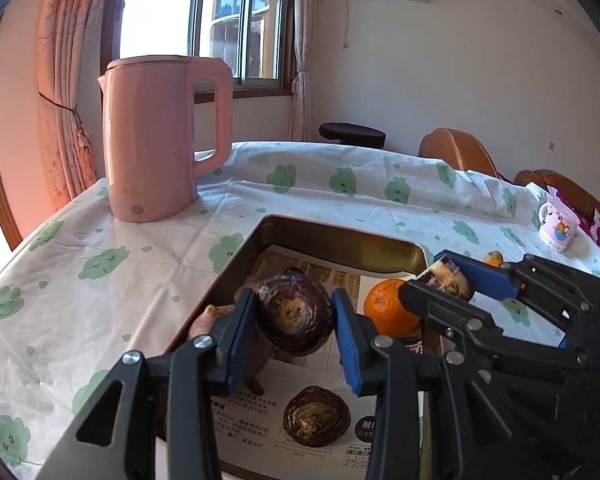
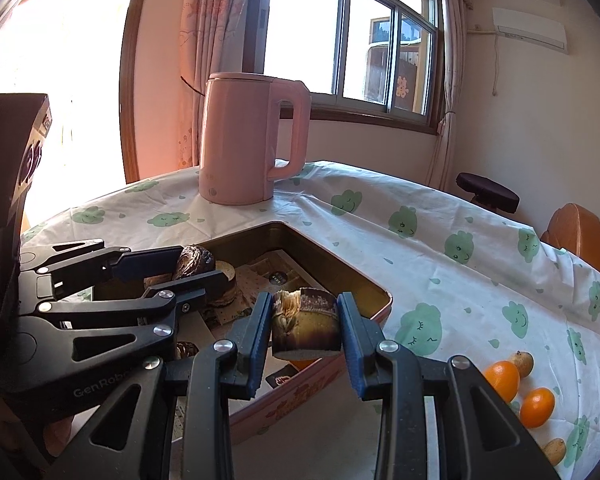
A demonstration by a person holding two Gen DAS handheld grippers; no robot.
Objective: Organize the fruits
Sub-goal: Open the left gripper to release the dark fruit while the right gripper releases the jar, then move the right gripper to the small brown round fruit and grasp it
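Left tongs (image 1: 294, 322) clamp a dark round fruit (image 1: 294, 314), right tongs (image 2: 305, 330) clamp a cut brown chunk (image 2: 305, 324), both above the tin (image 1: 340, 240), likely for drop-off; oranges (image 2: 500, 380) wait on bench (image 1: 120, 280).

A smooth, matt pink plastic kettle (image 1: 156, 136) stands on a soft printed cloth (image 1: 100, 292), beside a glossy gold metal tin (image 1: 340, 240) lined with printed paper (image 1: 312, 384), holding a rough, scaly brown fruit (image 1: 316, 416).
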